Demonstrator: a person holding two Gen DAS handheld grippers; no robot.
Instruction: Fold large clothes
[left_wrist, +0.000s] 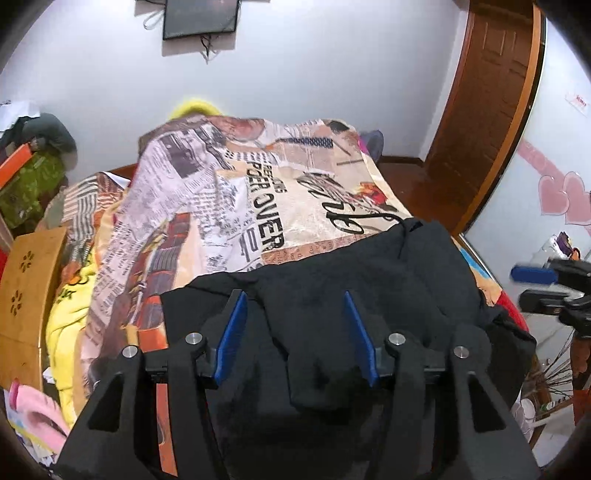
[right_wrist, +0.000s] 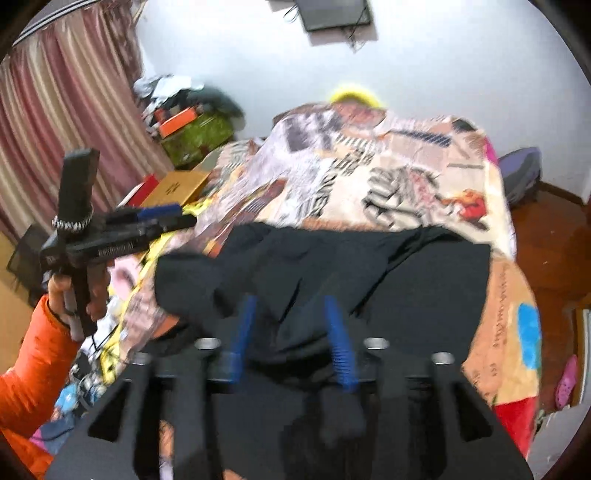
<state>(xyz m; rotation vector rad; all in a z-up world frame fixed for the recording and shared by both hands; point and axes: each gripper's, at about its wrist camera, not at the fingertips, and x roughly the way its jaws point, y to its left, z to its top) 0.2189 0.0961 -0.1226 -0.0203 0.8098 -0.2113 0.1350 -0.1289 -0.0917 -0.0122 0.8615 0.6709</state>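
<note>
The left gripper (left_wrist: 295, 314) has its blue fingers (left_wrist: 232, 332) spread apart with nothing pinched; the black garment (left_wrist: 332, 280) lies just below and beyond them. The right gripper (right_wrist: 291, 332) is likewise parted over the same dark cloth, clamping nothing. The garment lies spread at the bed's near edge on a newspaper-print blanket (left_wrist: 229, 184) that runs on toward twelve o'clock. At nine o'clock in the right wrist view, a hand (right_wrist: 70, 295) in an orange sleeve (right_wrist: 33, 376) carries the left gripper.

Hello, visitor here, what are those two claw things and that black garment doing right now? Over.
Left gripper open, right gripper open, nothing pinched. Black garment lies loose on the printed bedspread. Yellow clothing beside it, not blocking.
</note>
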